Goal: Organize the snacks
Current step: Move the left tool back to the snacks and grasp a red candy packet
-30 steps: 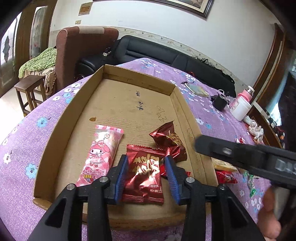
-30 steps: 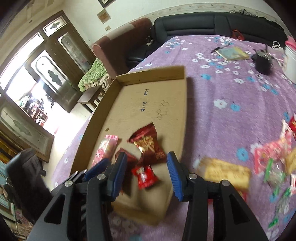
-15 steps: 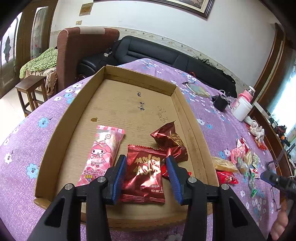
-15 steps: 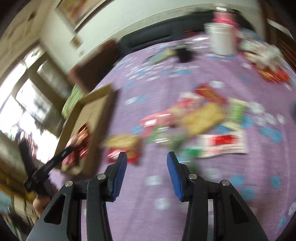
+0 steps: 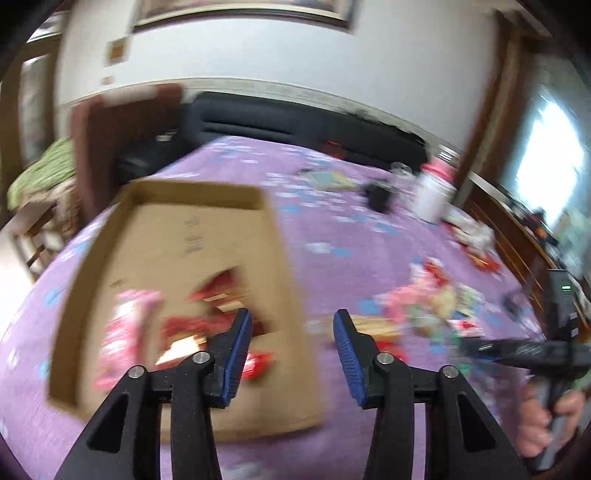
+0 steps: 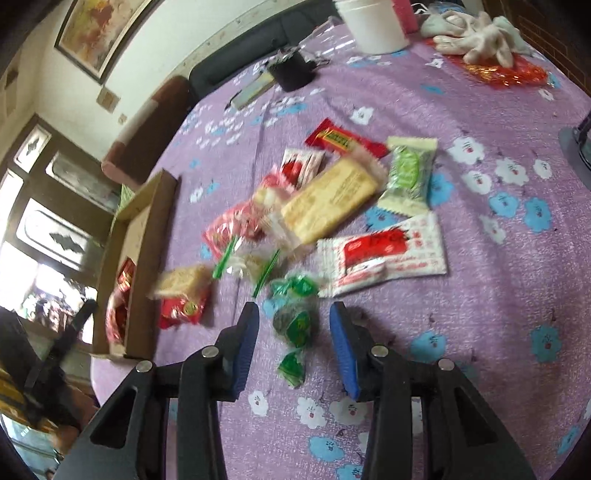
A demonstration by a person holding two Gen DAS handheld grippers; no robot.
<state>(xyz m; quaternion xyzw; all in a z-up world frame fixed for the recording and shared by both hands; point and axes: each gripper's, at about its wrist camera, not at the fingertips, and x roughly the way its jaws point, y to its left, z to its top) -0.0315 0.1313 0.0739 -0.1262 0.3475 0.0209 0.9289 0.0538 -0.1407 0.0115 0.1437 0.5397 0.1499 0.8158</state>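
A shallow cardboard tray (image 5: 288, 258) lies on the purple flowered tablecloth; it holds blurred pink and red snack packets (image 5: 125, 325). My left gripper (image 5: 291, 350) is open and empty, over the tray's right wall. My right gripper (image 6: 293, 343) is open, its fingers on either side of a green wrapped candy (image 6: 295, 325) lying on the cloth. Beyond it lies a pile of loose snacks: a white and red packet (image 6: 384, 254), a yellow cracker pack (image 6: 328, 203), a green packet (image 6: 406, 177). The tray's end (image 6: 147, 206) shows at the left in the right wrist view.
A white jar (image 6: 373, 22), a black pouch (image 6: 291, 72) and pale gloves (image 6: 480, 33) stand at the table's far side. A black sofa (image 5: 295, 125) and a brown armchair (image 5: 110, 133) are behind the table. The right gripper's body (image 5: 535, 350) shows at the right in the left wrist view.
My left gripper has swung right, from over the red packets to the tray's right wall. My right gripper has left the tray and come down around the green candy by the loose pile.
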